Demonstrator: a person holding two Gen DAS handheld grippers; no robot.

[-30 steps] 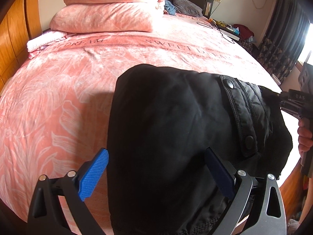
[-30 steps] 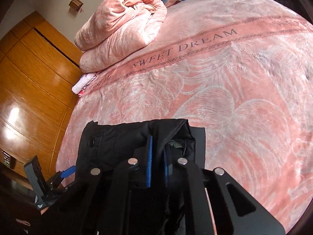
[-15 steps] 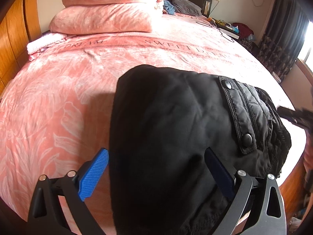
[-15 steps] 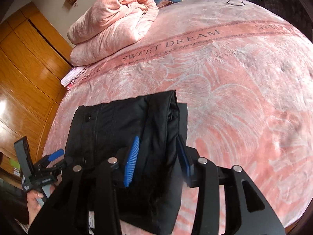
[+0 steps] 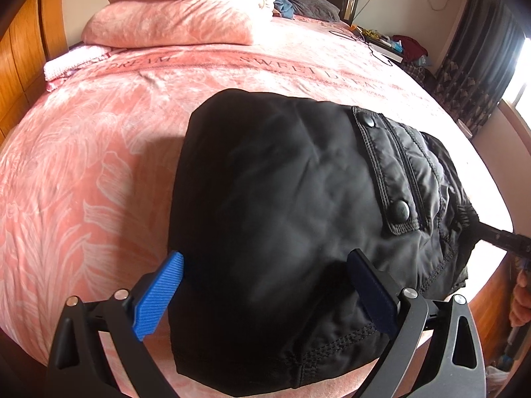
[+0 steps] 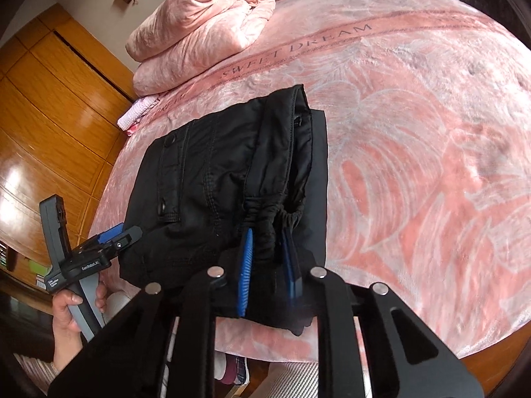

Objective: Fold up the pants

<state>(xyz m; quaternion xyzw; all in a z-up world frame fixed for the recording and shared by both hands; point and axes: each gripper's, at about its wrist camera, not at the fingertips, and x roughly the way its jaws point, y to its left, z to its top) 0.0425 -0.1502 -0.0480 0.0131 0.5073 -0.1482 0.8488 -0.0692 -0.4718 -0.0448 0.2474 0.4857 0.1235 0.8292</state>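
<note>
The left tongs (image 5: 265, 282) stood spread wide over the near edge of the folded black pants (image 5: 282, 199) on the bed (image 5: 83, 165), pads clear of the cloth. The right tongs (image 6: 267, 258) were closing, the gathered waistband bunched between their pads.

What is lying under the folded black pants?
The black pants rest on the pink bedspread, whose leaf pattern shows all around them. Whatever lies directly beneath the fabric is covered and cannot be seen.
</note>
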